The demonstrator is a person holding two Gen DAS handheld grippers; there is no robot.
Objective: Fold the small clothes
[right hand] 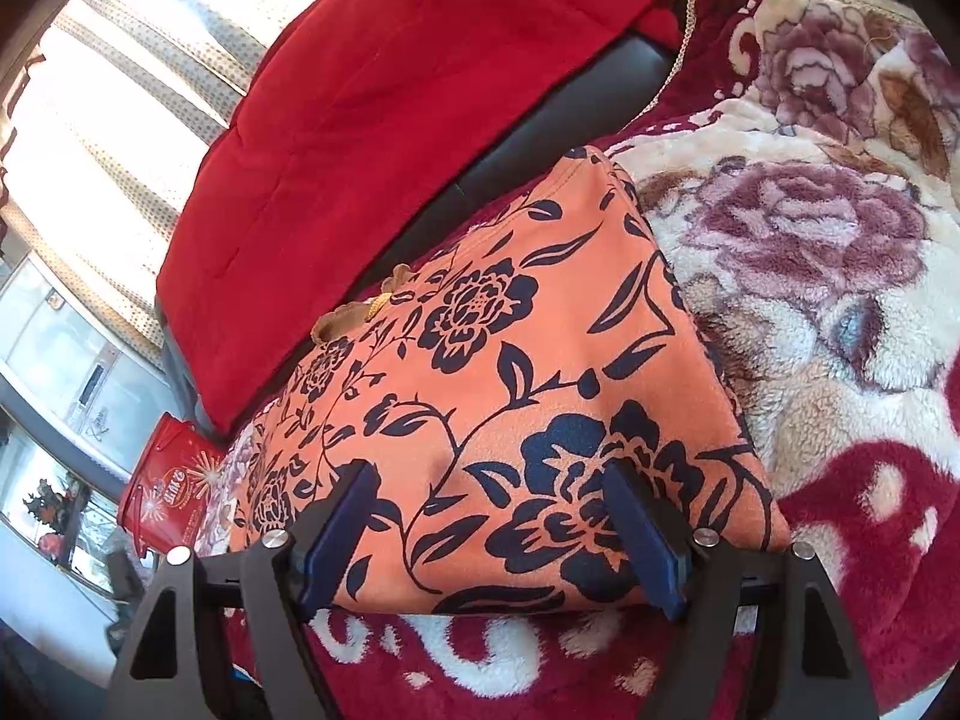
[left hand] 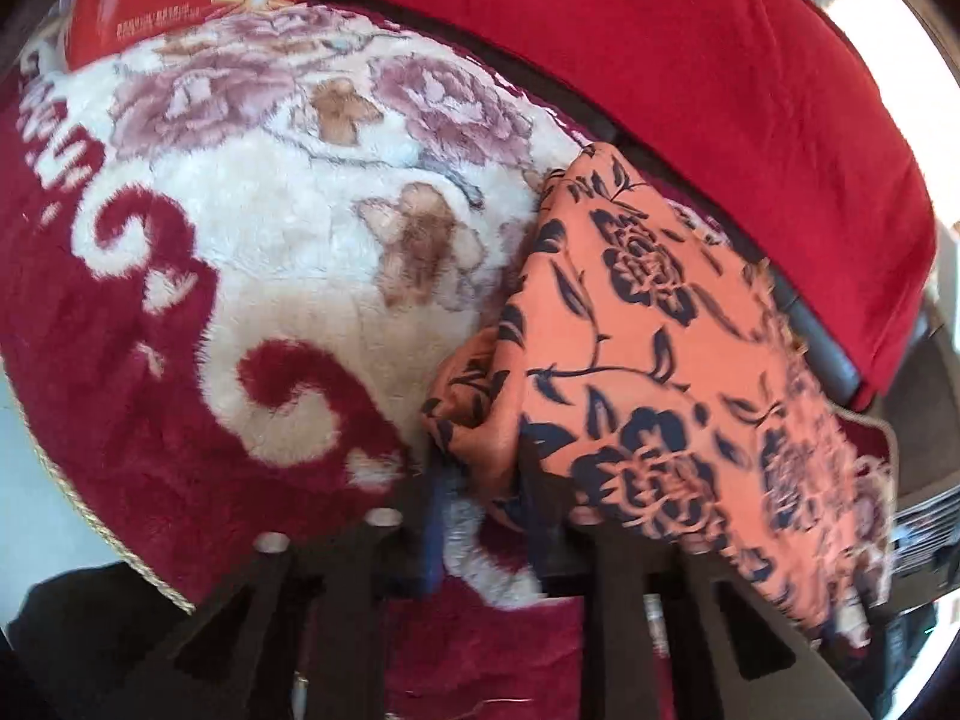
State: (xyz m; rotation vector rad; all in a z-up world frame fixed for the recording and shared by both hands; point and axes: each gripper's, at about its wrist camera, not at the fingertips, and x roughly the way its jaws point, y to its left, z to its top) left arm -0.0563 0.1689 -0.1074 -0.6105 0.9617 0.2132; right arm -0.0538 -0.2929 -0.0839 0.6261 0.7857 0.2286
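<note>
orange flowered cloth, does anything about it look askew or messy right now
Mostly tidy: in the right wrist view the orange flowered cloth lies as a flat folded block on the plush blanket. The odd part shows in the left wrist view, where one corner is bunched and lifted off the blanket near the left gripper.

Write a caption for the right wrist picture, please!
Open right tongs hover over the folded orange flowered cloth on a fuzzy rose blanket.

Left gripper (left hand: 480,480) clamped (view blurred); right gripper (right hand: 489,516) spread wide.
</note>
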